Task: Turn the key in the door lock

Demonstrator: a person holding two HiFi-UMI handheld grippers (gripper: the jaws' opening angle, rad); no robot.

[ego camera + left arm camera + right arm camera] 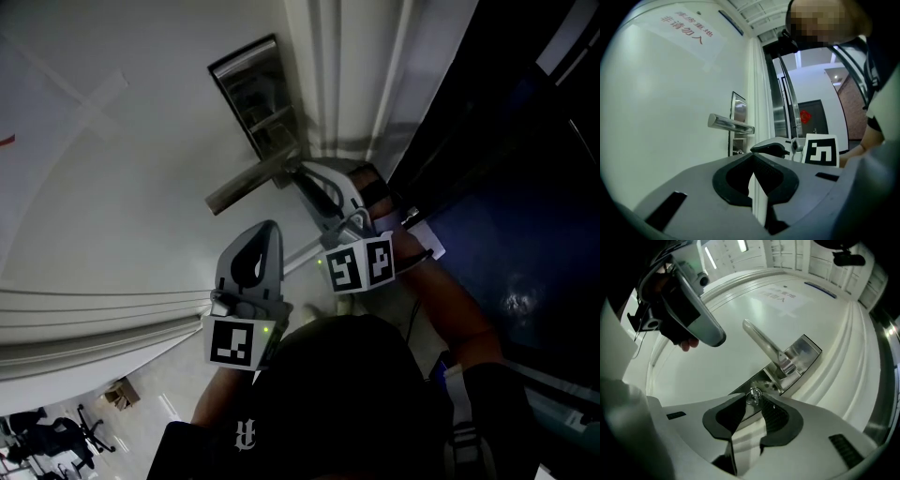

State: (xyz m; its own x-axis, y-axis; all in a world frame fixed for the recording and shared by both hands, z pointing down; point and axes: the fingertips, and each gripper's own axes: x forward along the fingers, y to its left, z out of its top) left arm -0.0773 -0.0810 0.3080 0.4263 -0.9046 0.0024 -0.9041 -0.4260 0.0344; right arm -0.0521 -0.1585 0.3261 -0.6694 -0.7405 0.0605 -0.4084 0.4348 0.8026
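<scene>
Key: small, silver, shiny, with a metal ring at its head. It sits in the lock plate, at the plate's lower end, under the handle. Its long axis runs straight out from the door face, head toward the right gripper and shaft into the plate. Blade hidden; cannot tell how far the head is rotated.

Right gripper: jaw tips pinched in on the key head, one on each side, touching it. Seen from the head view, it reaches in from the door's edge side, tips at the plate just below the handle.

Plate: tall, narrow, polished metal, near the door's latch edge, beside the frame. Handle: silver lever, level, its free end pointing away from the latch edge.

Left gripper: jaws together, nothing between them. It is held back from the door, apart from the plate and beside the right gripper, pointing at the door face.

Door: plain white. A sheet with red print is stuck high on it.
</scene>
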